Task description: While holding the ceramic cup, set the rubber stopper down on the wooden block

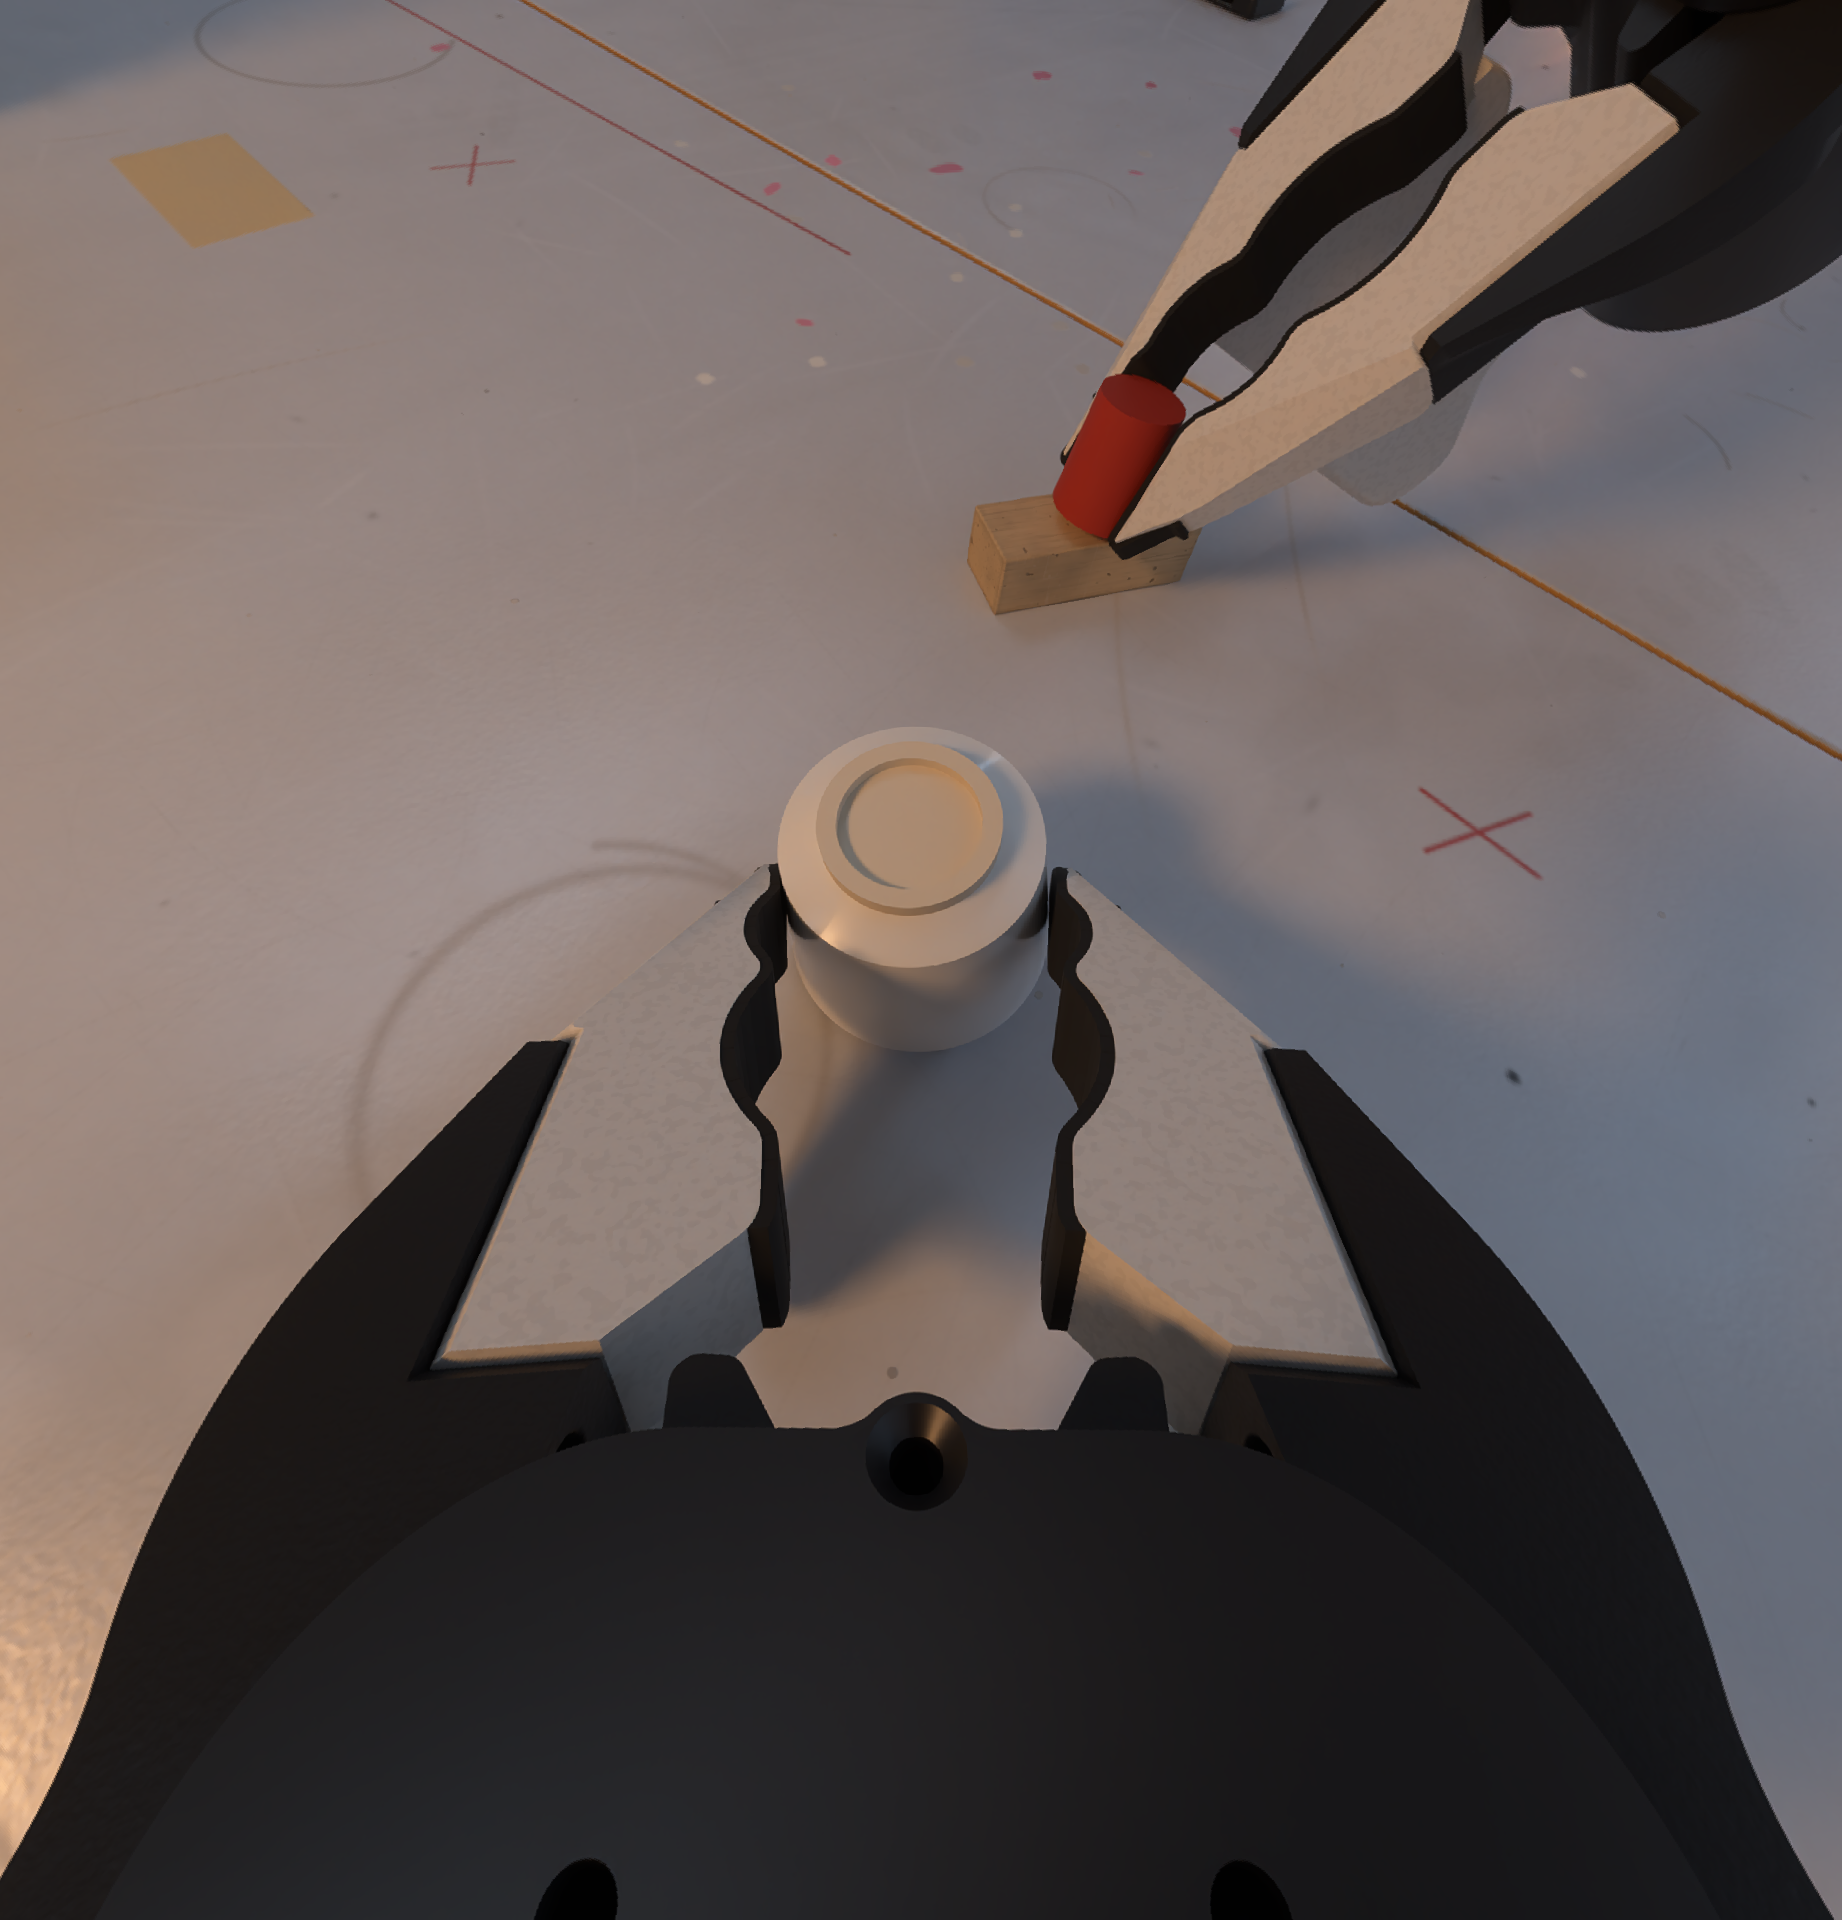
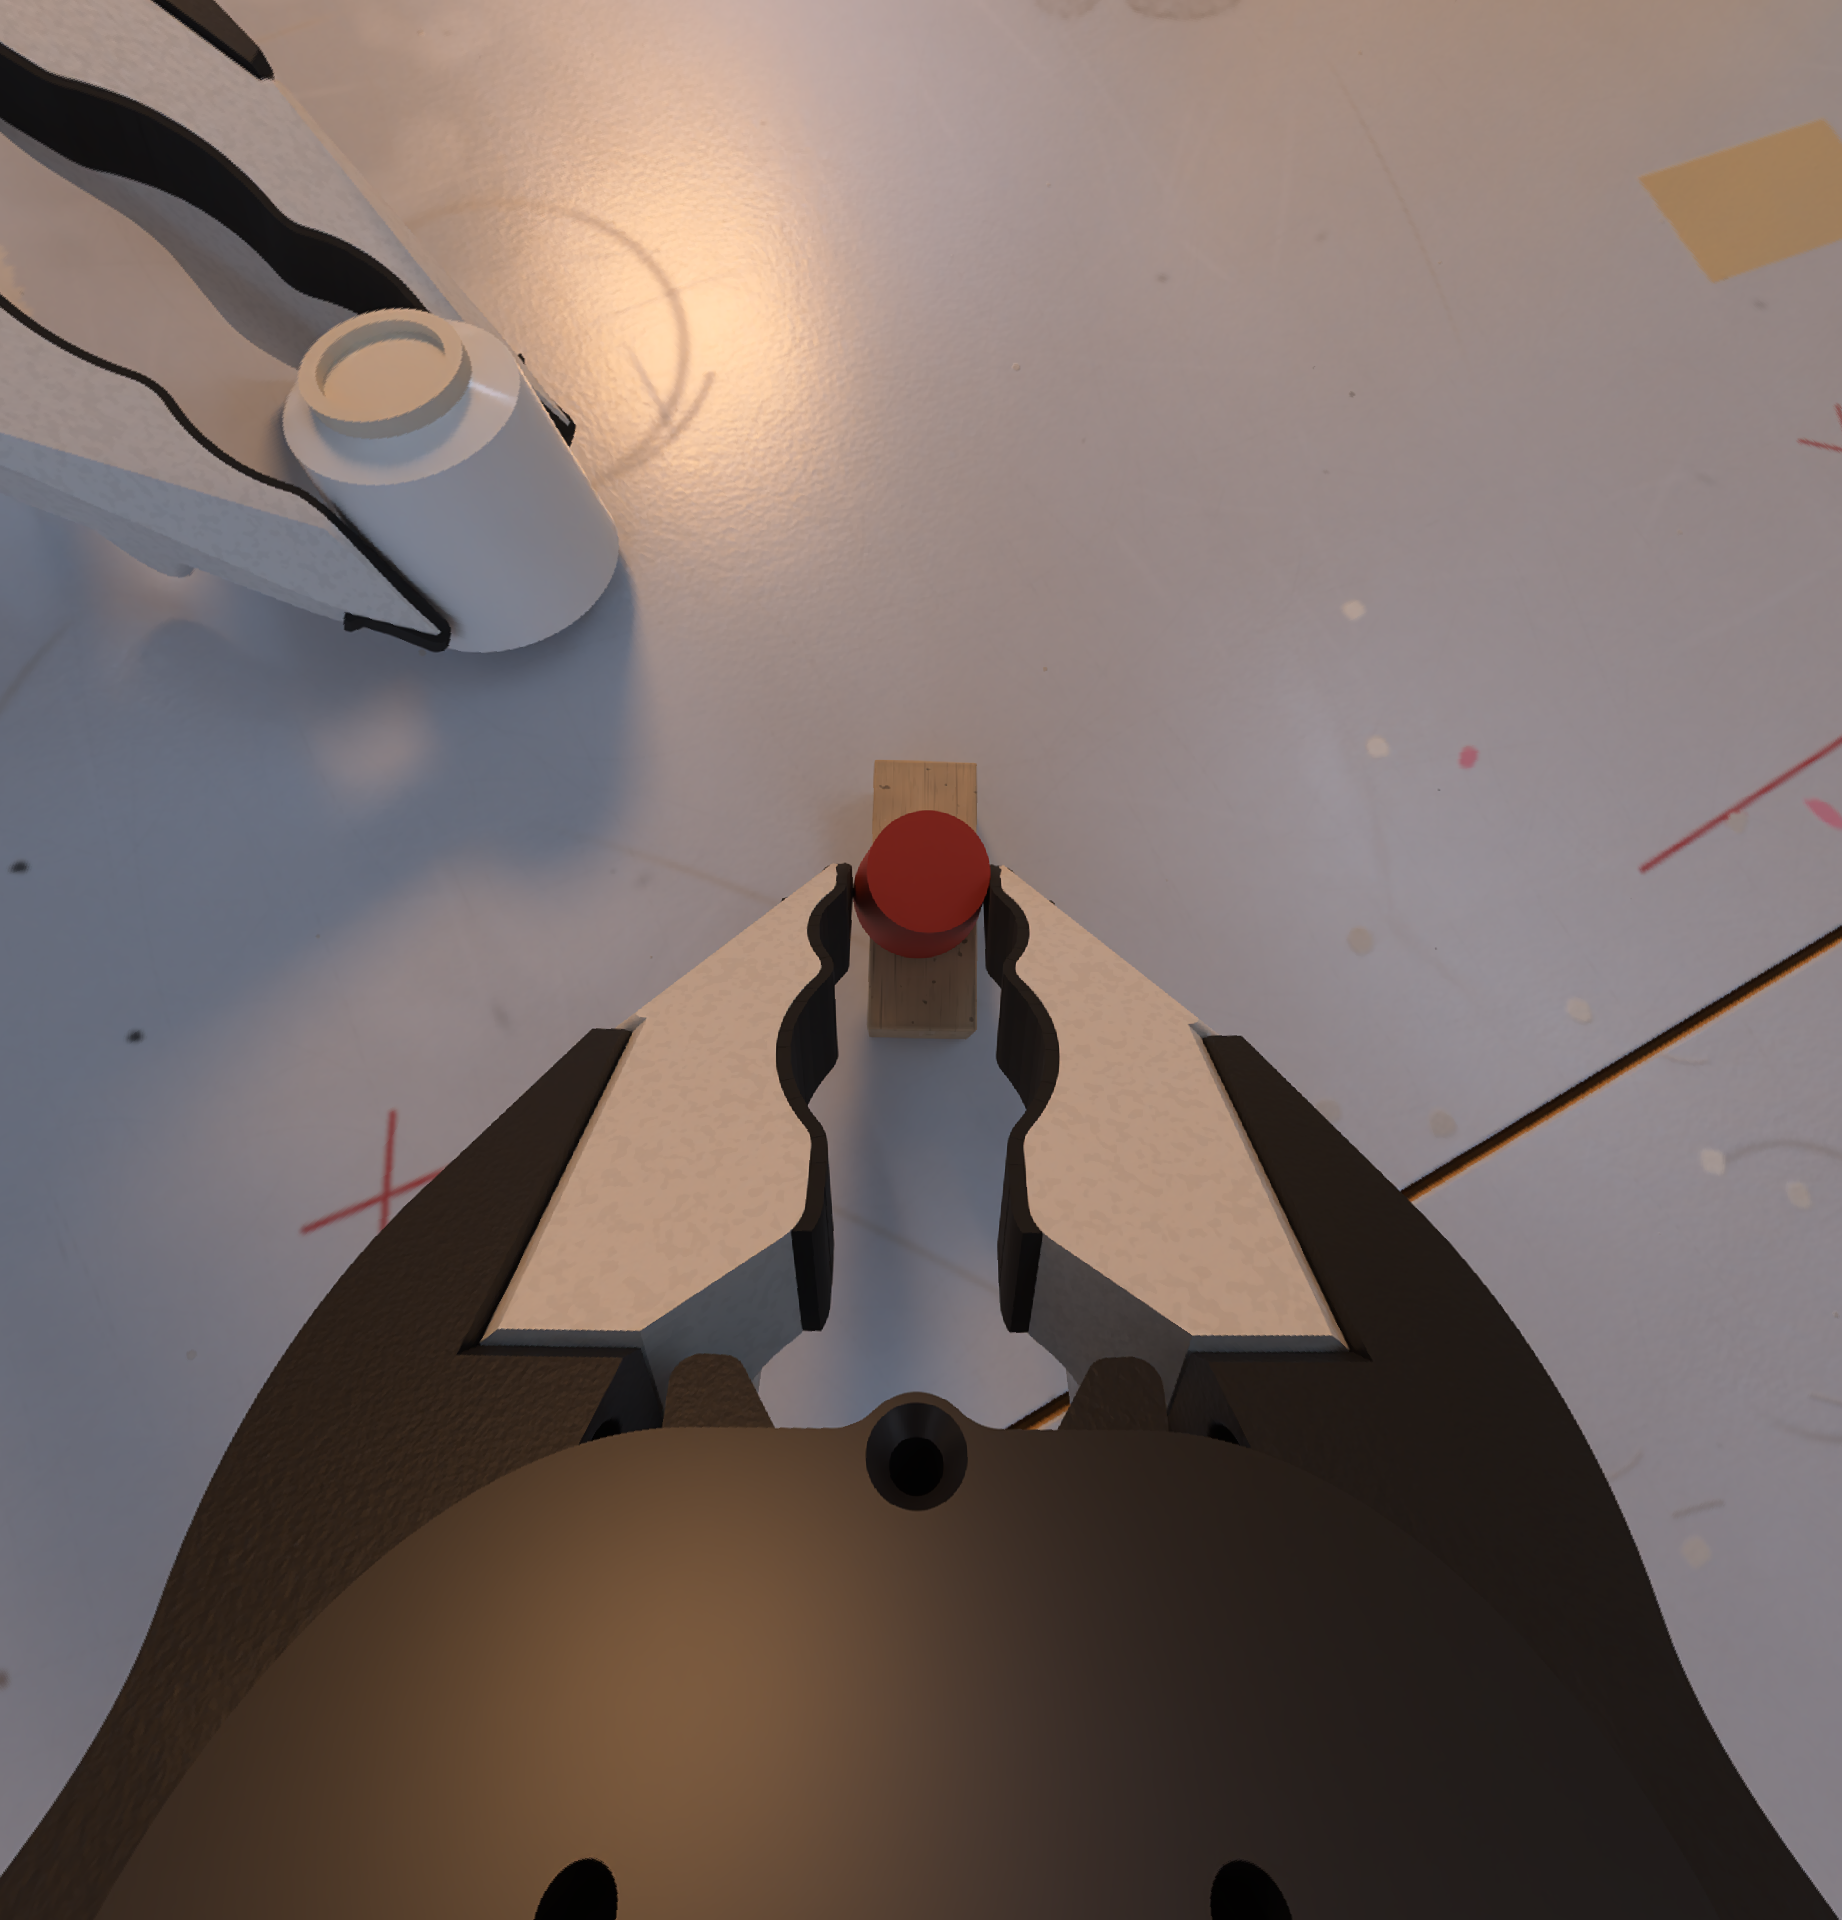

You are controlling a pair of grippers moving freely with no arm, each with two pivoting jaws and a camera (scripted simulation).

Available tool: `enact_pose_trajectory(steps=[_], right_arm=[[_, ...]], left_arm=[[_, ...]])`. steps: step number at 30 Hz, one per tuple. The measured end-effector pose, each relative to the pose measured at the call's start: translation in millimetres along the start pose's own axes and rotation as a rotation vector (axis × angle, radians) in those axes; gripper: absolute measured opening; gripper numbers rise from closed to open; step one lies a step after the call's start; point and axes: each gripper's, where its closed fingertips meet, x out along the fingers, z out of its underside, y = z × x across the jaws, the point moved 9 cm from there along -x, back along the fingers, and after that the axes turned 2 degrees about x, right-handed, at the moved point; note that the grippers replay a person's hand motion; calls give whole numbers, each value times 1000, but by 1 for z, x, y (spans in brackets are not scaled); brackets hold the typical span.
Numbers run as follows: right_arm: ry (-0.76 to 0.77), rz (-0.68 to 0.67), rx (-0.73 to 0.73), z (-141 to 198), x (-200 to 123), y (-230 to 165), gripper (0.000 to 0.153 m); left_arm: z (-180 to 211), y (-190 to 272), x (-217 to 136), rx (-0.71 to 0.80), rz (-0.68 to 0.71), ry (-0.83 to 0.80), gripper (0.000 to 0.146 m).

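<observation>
My left gripper [image 1: 912,883] is shut on a white ceramic cup [image 1: 912,883] turned upside down, foot ring up; whether it touches the table [image 1: 481,623] I cannot tell. It also shows in the right wrist view [image 2: 449,488], at the upper left. My right gripper [image 2: 922,883] is shut on a red rubber stopper [image 2: 922,883]. The stopper's lower end meets the top of a small wooden block [image 2: 922,997] lying on the table. In the left wrist view the stopper [image 1: 1114,452] stands on the block [image 1: 1062,566] between the right gripper's fingertips [image 1: 1166,488].
The white table bears red crosses [image 1: 1480,831], a red line, an orange-black seam [image 1: 1623,634], pencil circles and a tan rectangle [image 1: 210,189]. The cup and the block stand a short way apart.
</observation>
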Motion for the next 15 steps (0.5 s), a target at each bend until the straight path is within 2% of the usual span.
enact_pose_trajectory(steps=[7,15], right_arm=[[5,13,4,-2,1,1,25],[16,81,-65,-1,2,-4,25]], left_arm=[[0,-1,-1,-20,12,9,51],[0,-2,-1,-23,15,13,51]])
